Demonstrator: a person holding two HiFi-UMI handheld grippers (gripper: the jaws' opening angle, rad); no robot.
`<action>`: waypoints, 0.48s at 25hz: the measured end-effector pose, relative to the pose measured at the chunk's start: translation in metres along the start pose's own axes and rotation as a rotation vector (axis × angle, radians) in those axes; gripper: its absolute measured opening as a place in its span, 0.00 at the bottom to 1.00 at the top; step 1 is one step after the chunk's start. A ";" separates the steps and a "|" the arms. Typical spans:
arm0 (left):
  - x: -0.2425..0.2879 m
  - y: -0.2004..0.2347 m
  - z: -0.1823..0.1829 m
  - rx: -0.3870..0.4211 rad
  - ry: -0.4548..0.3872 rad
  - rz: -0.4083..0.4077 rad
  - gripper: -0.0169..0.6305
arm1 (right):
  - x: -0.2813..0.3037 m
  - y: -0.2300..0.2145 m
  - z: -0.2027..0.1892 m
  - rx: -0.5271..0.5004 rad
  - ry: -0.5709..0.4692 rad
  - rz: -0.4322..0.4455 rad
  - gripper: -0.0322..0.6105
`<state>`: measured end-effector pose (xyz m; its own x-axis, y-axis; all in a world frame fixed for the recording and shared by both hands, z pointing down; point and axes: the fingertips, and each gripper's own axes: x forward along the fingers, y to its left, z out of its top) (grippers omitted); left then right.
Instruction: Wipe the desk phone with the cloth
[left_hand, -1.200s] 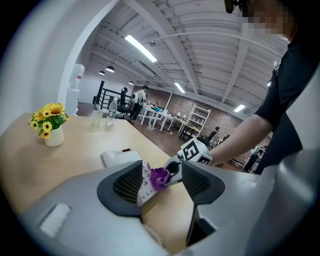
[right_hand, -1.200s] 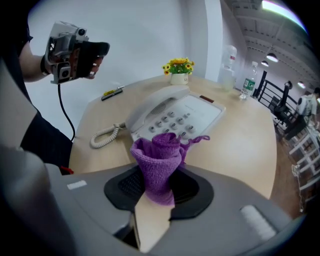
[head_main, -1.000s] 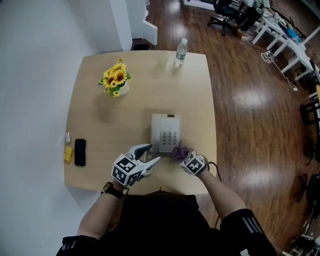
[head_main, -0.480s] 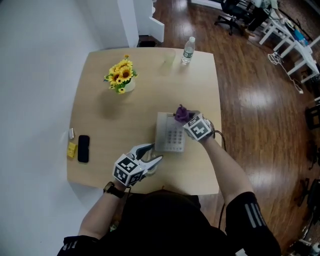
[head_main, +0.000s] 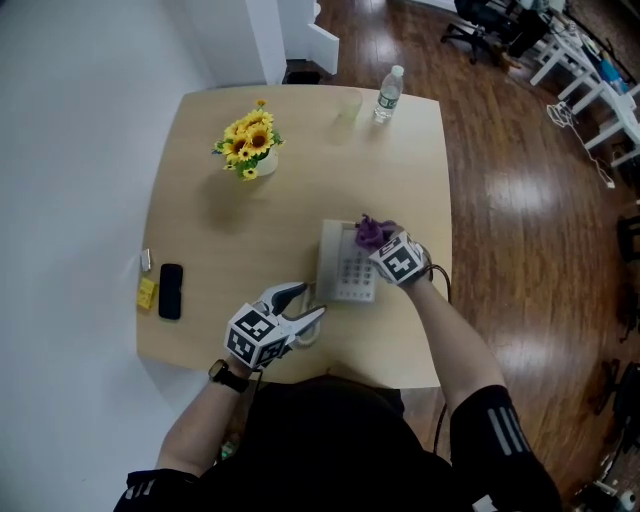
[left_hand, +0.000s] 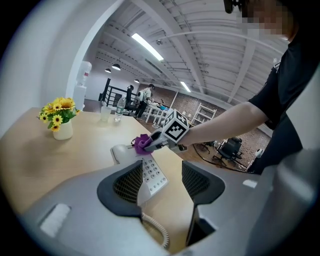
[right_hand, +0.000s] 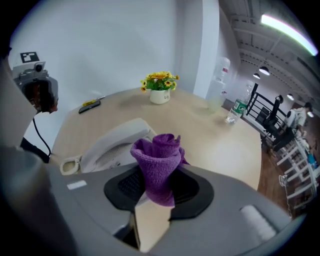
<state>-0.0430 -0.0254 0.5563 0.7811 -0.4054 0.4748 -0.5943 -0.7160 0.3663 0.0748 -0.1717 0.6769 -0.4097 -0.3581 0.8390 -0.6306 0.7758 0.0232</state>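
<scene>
The white desk phone (head_main: 347, 262) lies on the wooden table (head_main: 230, 230), its handset (right_hand: 117, 142) along its left side. My right gripper (head_main: 377, 240) is shut on a bunched purple cloth (head_main: 371, 232), which rests on the phone's far right part. In the right gripper view the cloth (right_hand: 159, 160) stands up between the jaws. My left gripper (head_main: 303, 305) is open at the phone's near left corner. In the left gripper view the keypad (left_hand: 152, 174) shows between its jaws and a coiled cord (left_hand: 152, 227) runs below.
A pot of sunflowers (head_main: 247, 145) stands at the far left. A water bottle (head_main: 388, 92) and a clear cup (head_main: 349, 105) are at the far edge. A black mobile phone (head_main: 170, 291) and a yellow item (head_main: 147, 293) lie near the left edge.
My right gripper has carried the cloth from the phone's near right corner up to its far end. The left gripper has stayed in place.
</scene>
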 end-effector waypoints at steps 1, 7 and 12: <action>0.001 0.001 0.001 0.000 -0.001 -0.003 0.40 | -0.001 0.008 -0.006 -0.016 0.003 0.005 0.26; 0.014 -0.006 0.007 0.017 -0.003 -0.038 0.40 | -0.008 0.056 -0.041 -0.103 0.026 0.009 0.25; 0.017 -0.012 0.007 0.028 0.004 -0.059 0.40 | -0.012 0.096 -0.070 -0.138 0.051 0.050 0.25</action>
<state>-0.0213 -0.0275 0.5541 0.8142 -0.3598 0.4557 -0.5413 -0.7544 0.3714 0.0656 -0.0559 0.7069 -0.4021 -0.2936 0.8673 -0.5126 0.8570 0.0526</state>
